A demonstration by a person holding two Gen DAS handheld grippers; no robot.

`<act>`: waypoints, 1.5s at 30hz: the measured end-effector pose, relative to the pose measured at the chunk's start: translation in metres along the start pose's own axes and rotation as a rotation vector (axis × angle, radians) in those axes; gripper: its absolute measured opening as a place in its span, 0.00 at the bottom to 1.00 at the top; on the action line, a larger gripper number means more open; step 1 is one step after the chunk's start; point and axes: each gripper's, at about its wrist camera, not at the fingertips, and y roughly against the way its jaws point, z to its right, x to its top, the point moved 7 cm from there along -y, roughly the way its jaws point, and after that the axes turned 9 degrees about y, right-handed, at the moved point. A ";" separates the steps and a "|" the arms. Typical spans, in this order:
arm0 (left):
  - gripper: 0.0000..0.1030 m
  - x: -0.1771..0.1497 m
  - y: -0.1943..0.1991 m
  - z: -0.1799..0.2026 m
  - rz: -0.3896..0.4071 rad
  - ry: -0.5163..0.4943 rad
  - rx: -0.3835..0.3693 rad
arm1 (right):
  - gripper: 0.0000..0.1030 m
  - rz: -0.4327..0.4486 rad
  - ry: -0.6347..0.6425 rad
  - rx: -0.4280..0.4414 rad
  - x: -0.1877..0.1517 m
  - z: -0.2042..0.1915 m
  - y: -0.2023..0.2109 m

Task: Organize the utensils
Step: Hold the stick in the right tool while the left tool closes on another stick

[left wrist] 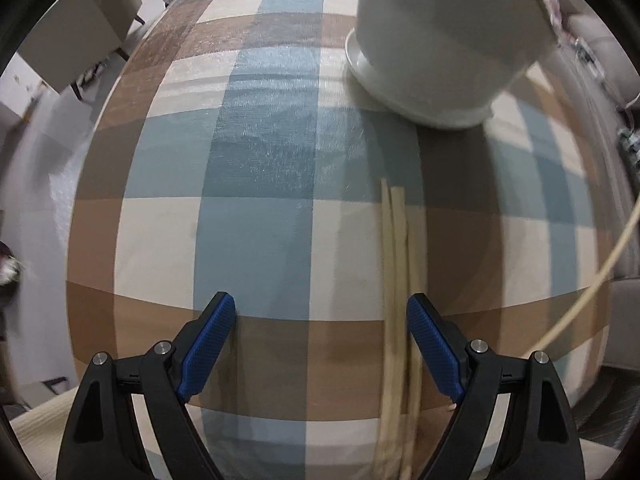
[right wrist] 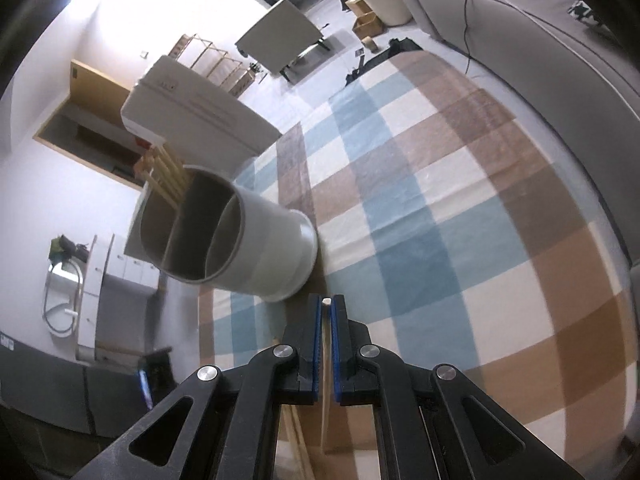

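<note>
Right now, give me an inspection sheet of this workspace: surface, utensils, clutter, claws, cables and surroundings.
Surface: checked tablecloth in blue, brown and cream covers the table.
Job's things: white holder with dividers stands on the cloth, wooden chopsticks already in one section; more loose chopsticks lie on the cloth.
Clutter: nothing seen on the table.
Claws: left claw open, pointing down over the loose chopsticks; right claw shut on a single chopstick, near the holder.
Cables: black cable trails over the grey sofa.
Surroundings: chair, cardboard boxes on the floor.
</note>
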 end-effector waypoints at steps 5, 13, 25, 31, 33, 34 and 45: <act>0.82 -0.003 0.006 -0.008 -0.005 0.039 0.010 | 0.04 0.010 -0.005 0.007 0.004 0.006 0.006; 0.82 -0.007 0.003 -0.021 -0.032 0.084 0.002 | 0.04 0.006 0.013 0.019 0.005 -0.001 0.001; 0.82 0.011 -0.007 -0.009 -0.010 0.036 0.027 | 0.04 0.000 0.042 0.006 0.003 -0.006 -0.003; 0.82 0.016 -0.007 -0.012 -0.005 0.021 0.066 | 0.04 0.005 0.052 0.006 0.005 -0.008 0.000; 0.82 0.020 -0.006 -0.008 0.006 0.010 0.074 | 0.04 0.007 0.046 0.010 0.006 -0.009 0.000; 0.82 0.017 -0.003 -0.002 0.010 0.004 0.074 | 0.04 0.006 0.045 0.011 0.006 -0.008 0.000; 0.01 0.032 0.002 0.031 0.059 -0.076 -0.012 | 0.04 0.005 0.090 0.005 0.007 -0.016 0.004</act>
